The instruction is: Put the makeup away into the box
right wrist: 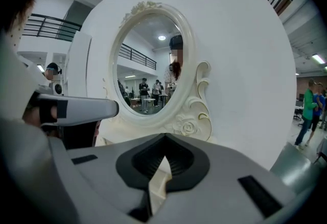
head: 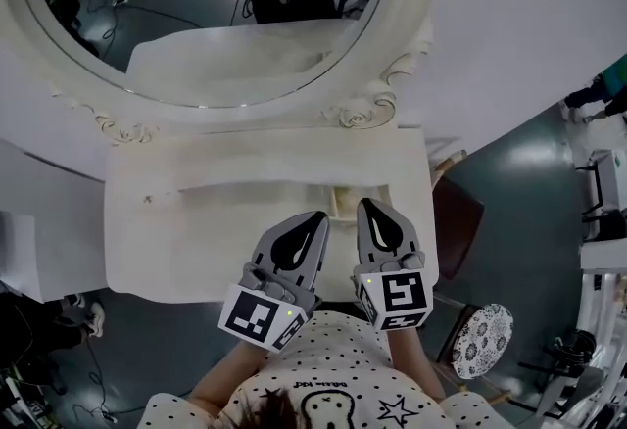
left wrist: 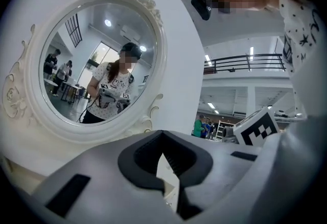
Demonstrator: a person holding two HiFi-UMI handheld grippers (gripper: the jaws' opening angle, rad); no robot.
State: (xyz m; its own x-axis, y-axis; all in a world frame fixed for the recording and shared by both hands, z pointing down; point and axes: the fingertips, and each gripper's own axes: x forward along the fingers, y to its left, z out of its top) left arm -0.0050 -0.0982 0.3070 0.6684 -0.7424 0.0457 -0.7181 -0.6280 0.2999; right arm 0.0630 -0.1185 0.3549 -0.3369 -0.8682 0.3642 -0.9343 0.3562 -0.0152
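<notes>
White dressing table [head: 196, 241], broad top lying ahead of and beneath both claws, its near edge under their bodies. Oval mirror [head: 196, 25] in a carved white frame, upright at the table's far side, straight ahead of the jaws; it reflects the person and both claws. Round patterned stool [head: 482, 341] on the dark floor, to the right of and behind the right claw. Left gripper [head: 321, 216], grey, with a marker cube at its rear, aimed at the mirror; clenched, tips meeting, nothing between them. Right gripper [head: 367, 204], just beside the left and parallel to it, likewise clenched and empty. Small yellowish strip [head: 339, 202] on the table top, lying between the two sets of jaw tips and just ahead of them; its long axis runs from the person towards the mirror, parallel to the jaws. It is too small to tell whether it is makeup.
</notes>
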